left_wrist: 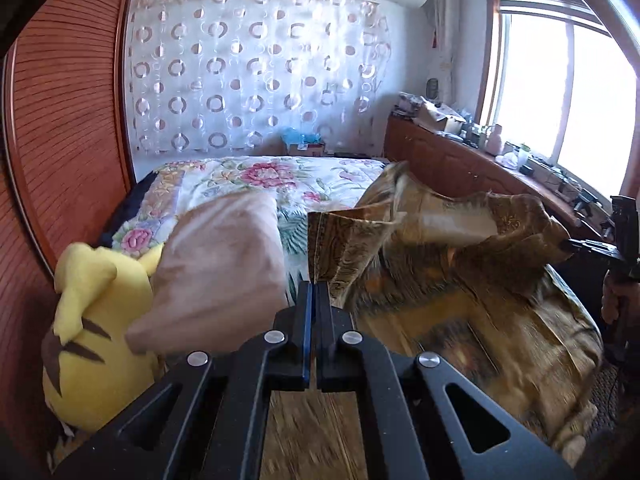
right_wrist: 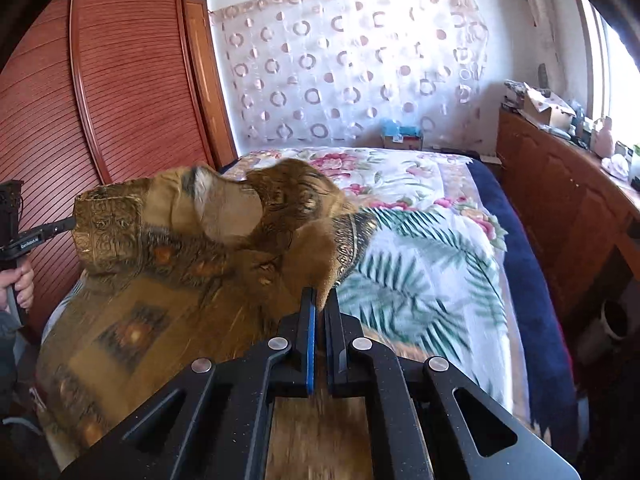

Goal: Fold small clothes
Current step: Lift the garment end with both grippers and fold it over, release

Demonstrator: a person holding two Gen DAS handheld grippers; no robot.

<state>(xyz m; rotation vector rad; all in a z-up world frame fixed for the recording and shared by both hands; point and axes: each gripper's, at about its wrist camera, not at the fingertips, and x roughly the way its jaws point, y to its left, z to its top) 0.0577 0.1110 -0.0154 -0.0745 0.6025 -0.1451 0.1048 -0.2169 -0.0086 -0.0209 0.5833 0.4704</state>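
A brown-gold patterned garment [left_wrist: 440,256] lies on the bed, its near edge lifted and stretched between both grippers. In the left wrist view my left gripper [left_wrist: 316,285] is shut on one corner of the garment, which stands up from its fingertips. Far right in that view, my right gripper [left_wrist: 570,245] pinches the other corner. In the right wrist view my right gripper [right_wrist: 320,294] is shut on a fold of the garment [right_wrist: 192,248], and the left gripper [right_wrist: 70,224] holds the far corner at the left edge. The rest of the cloth sags onto the bed.
The floral quilt [right_wrist: 420,248] covers the bed. A yellow plush toy [left_wrist: 96,332] and a pink pillow [left_wrist: 224,264] lie left of the garment. A wooden wardrobe [right_wrist: 120,100] stands on the left, and a cluttered wooden cabinet [right_wrist: 560,184] under the window. A hand [right_wrist: 20,284] grips the left handle.
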